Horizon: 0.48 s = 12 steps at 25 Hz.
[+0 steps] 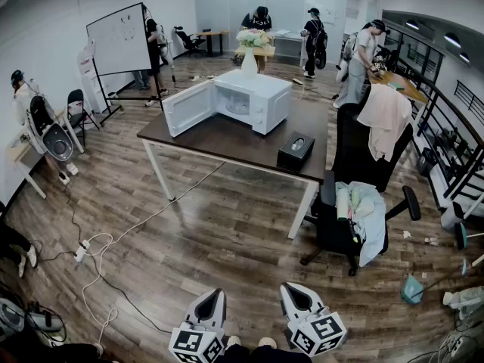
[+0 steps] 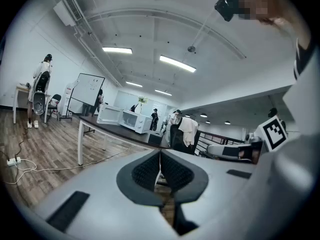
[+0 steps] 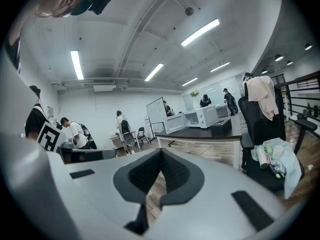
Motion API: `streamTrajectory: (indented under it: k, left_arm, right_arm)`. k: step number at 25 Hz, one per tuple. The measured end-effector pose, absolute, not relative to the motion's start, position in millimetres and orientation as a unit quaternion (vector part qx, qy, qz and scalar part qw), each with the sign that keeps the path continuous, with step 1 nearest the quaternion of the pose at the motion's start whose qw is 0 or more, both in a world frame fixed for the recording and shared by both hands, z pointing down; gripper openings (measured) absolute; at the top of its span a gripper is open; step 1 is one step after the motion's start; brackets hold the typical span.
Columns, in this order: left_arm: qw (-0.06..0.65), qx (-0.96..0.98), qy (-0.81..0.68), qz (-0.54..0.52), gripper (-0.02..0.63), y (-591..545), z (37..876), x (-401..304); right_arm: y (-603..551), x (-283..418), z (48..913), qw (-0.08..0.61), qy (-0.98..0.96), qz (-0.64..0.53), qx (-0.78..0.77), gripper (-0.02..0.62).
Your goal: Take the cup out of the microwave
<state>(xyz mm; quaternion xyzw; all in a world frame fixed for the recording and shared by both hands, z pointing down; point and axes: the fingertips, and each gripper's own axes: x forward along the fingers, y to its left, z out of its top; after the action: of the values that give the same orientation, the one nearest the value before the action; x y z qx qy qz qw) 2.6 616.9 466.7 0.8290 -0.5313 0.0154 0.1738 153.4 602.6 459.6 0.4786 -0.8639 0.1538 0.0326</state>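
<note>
My left tool [image 1: 214, 295] and right tool [image 1: 292, 289] are both closed and empty. The open microwave [image 1: 253, 100] sits far ahead on the desk [image 1: 227, 138], equally distant from both. The cup is unseen, presumably inside.

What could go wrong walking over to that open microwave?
The white cable trailing across the floor between here and the table could trip you. The flower vase standing on the microwave might topple if the microwave gets bumped. Its door stands wide open and would be easy to knock.
</note>
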Motion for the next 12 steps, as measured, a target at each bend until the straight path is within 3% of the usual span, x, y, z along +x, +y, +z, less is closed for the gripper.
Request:
streamTrajectory:
  k: [12]
  left_arm:
    - [0.165, 0.815, -0.555, -0.006, 0.006, 620.3, 473.1, 43.1]
  right_arm:
    - [609.9, 182.6, 467.3, 0.031, -0.882, 0.140, 0.450, -0.005]
